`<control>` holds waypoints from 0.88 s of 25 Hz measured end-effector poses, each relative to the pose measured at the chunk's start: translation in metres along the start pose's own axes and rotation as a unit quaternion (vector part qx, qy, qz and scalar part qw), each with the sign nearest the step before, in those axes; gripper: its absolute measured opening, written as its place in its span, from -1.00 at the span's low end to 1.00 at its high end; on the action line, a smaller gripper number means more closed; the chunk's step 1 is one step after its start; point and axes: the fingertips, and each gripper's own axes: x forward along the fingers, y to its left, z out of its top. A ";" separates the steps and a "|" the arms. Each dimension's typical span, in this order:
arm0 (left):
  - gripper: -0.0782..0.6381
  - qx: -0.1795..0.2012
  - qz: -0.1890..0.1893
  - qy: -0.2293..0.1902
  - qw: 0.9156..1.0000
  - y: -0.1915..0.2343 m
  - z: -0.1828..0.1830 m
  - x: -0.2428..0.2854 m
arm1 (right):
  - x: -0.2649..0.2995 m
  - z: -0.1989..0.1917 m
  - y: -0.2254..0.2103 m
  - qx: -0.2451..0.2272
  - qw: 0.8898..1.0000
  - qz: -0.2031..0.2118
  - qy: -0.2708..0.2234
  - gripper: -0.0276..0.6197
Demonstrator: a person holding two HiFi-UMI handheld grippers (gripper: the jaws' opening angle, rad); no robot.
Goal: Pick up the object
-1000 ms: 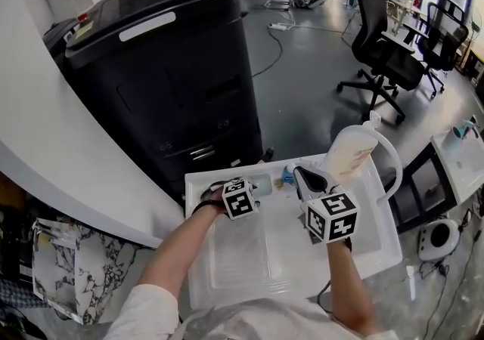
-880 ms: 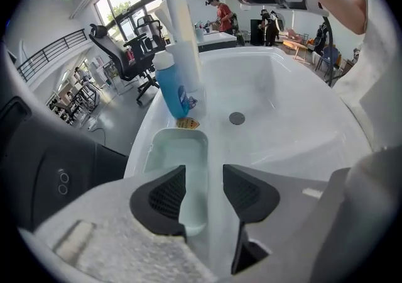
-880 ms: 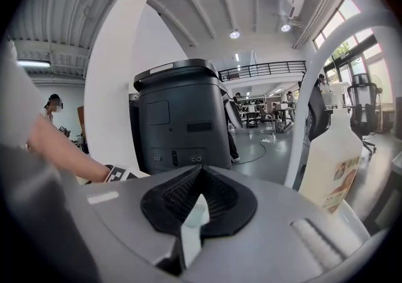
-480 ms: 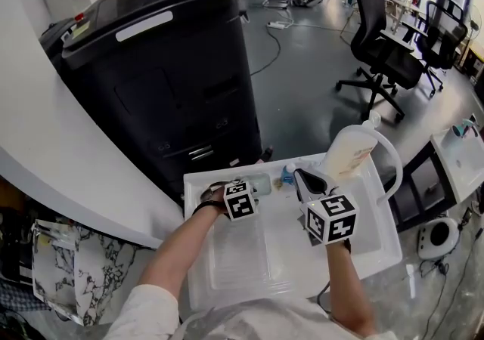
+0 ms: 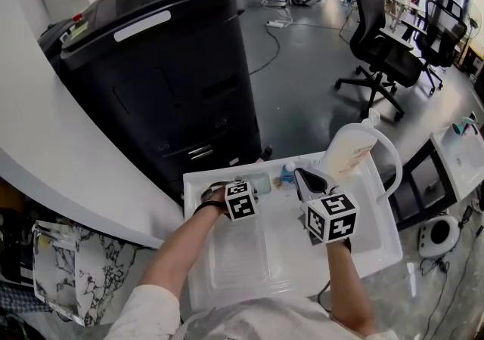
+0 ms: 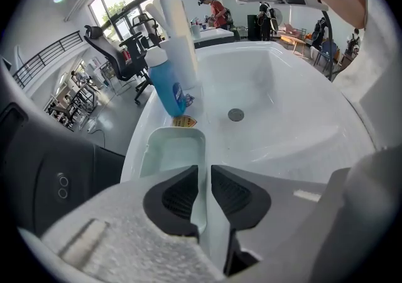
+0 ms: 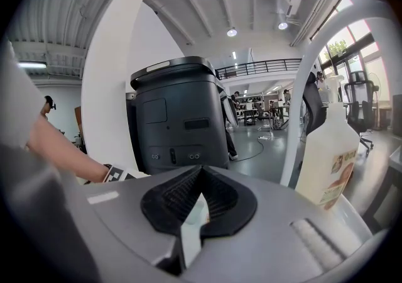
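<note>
**Left jaws on the soap dish at the sink's rim**

Nearest, left gripper (image 6: 204, 172), pointed steeply down, jaws just been closing to a narrow slot, pinching the right-hand wall of the translucent soap dish (image 6: 173, 149). Dish flat on the rim ledge of the white sink (image 6: 289, 124), open side up, long axis running away toward the blue bottle (image 6: 168, 90) of blue liquid just past its far end. Near end of the dish hidden behind the jaws. In the basin, the drain (image 6: 235, 114). Right gripper (image 7: 201, 172) apart over the basin, jaws together at the tips; pale sliver behind them unreadable. Farther off, white pump bottle (image 7: 326, 149), then black machine (image 7: 182, 118).
</note>
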 end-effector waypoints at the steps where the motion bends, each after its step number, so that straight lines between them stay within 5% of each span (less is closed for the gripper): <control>1: -0.59 0.000 0.001 0.000 1.000 0.000 0.000 0.000 | 0.000 0.000 0.000 0.000 1.000 0.000 0.001 -0.91; 22: -0.75 -0.013 0.015 -0.004 1.000 -0.002 0.004 -0.008 | -0.003 0.000 0.001 0.005 1.000 0.004 -0.002 -0.91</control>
